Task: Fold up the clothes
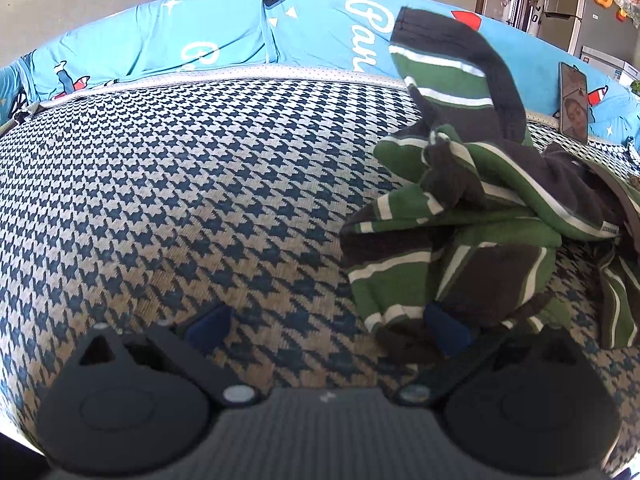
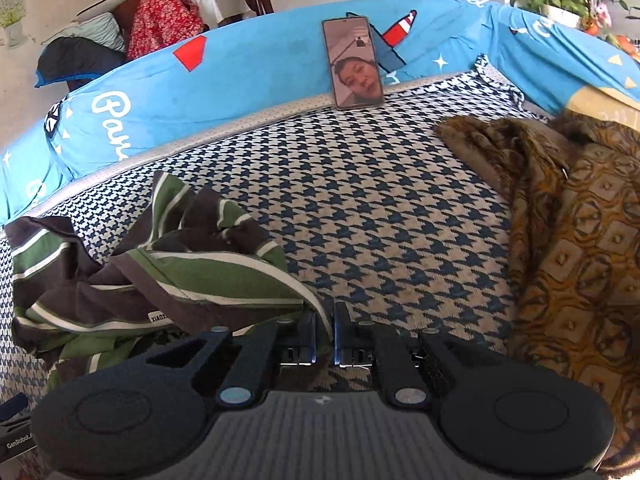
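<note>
Striped shirt [image 1: 460,208], green and dark brown with thin white lines, is lying in a crumpled heap on the checked blue-and-white bed cover [image 1: 180,184]. In the left wrist view it is sitting at the right side of the frame, with one part sticking up toward the upper right. In the right wrist view it is filling the lower left.

The right gripper [image 2: 325,332] is squeezing its two fingers almost together, and the white-edged hem of the shirt is running down between them at the bottom middle of the frame. So this claw is pinching the shirt's edge.

The left gripper [image 1: 328,328] is standing wide open. Its right finger [image 1: 448,330] is touching or poking under the bottom of the heap, and its left finger is over bare bed cover. It is not holding anything.

A phone [image 2: 354,62] is leaning against the blue bolster [image 2: 180,92] at the top of the frame. A brown and gold blanket [image 2: 572,240] is lying at the right.

The folding looks like it is only starting. The shirt is not spread flat yet, and no neat fold is showing. It looks like it needs to be pulled out flat first, then folded.
</note>
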The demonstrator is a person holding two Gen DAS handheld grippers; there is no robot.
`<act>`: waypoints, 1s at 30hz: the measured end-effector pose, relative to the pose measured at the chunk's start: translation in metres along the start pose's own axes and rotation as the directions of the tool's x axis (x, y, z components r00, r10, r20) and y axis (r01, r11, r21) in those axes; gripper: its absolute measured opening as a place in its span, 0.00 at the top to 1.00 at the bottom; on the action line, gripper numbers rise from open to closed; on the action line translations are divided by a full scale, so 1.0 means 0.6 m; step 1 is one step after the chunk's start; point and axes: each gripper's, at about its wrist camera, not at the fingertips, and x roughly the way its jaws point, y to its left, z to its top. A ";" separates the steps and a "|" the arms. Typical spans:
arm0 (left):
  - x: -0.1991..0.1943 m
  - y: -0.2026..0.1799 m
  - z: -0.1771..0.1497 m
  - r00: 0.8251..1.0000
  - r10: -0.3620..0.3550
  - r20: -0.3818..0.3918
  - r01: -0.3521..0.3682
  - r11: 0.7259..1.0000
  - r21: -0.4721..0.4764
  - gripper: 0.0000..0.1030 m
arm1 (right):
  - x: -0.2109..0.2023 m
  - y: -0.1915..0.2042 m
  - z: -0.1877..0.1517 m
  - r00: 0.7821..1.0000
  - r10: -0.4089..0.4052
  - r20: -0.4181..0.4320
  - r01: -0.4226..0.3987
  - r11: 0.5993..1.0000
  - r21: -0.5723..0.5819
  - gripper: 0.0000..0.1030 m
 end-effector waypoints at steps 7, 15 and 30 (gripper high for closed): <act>-0.014 0.005 -0.009 1.000 -0.002 0.004 0.002 1.000 0.000 0.00 | -0.027 -0.007 -0.013 0.999 0.022 0.038 -0.023 0.999 0.032 0.76; -0.006 0.009 -0.009 1.000 -0.007 0.004 0.007 1.000 0.007 0.00 | -0.066 0.000 -0.005 0.981 0.091 0.169 -0.100 0.994 0.048 0.73; -0.047 0.037 0.052 0.996 -0.043 0.073 0.048 0.997 -0.065 0.00 | -0.021 0.093 0.011 0.949 0.292 0.115 -0.275 0.950 -0.148 0.65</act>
